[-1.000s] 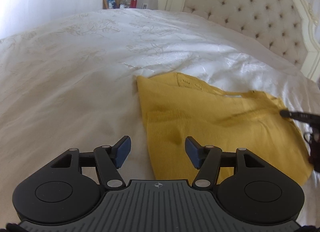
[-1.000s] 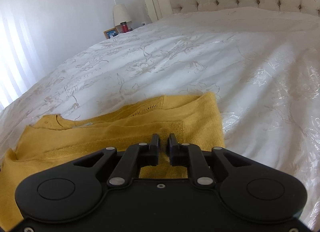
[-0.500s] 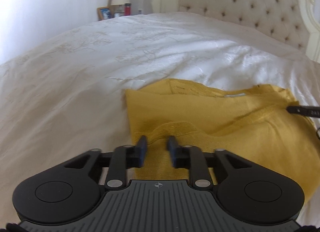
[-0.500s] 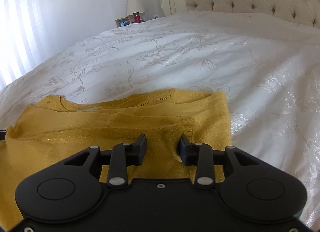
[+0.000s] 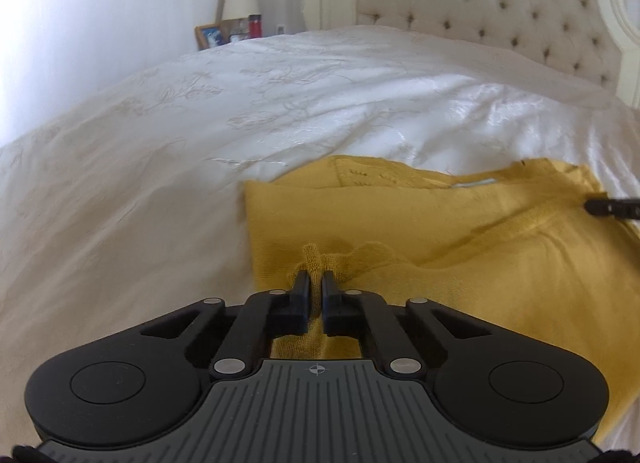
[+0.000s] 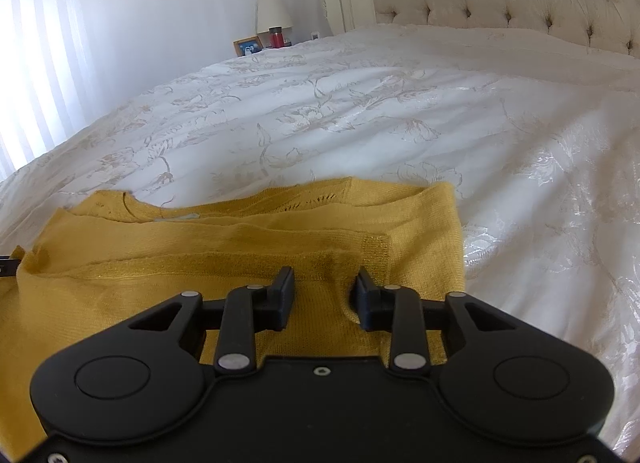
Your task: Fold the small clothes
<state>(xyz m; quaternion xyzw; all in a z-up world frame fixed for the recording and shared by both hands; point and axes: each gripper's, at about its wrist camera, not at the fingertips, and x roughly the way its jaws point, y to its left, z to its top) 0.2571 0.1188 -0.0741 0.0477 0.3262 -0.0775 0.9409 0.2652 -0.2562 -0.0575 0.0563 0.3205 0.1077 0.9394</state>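
So the yellow top is lying flat on the bed, already doubled over on itself, you can see the upper layer's edge running across it in both views. The left hand-held gripper is pressed together on a little bunch of knit near the top's left edge, which puckers up between the fingers, so I'd say that's the grip for lifting that layer into the next fold. The right hand-held gripper is spread, fingers straddling the ribbed band on the other side without pinching anything. My guess is it needs to close there before both corners can travel together.

Around it: just white embroidered bedspread, loads of room. The tufted headboard is well beyond, and a lamp, a photo frame and a red cup sit on the nightstand, far off. Nothing really blocks the fold.
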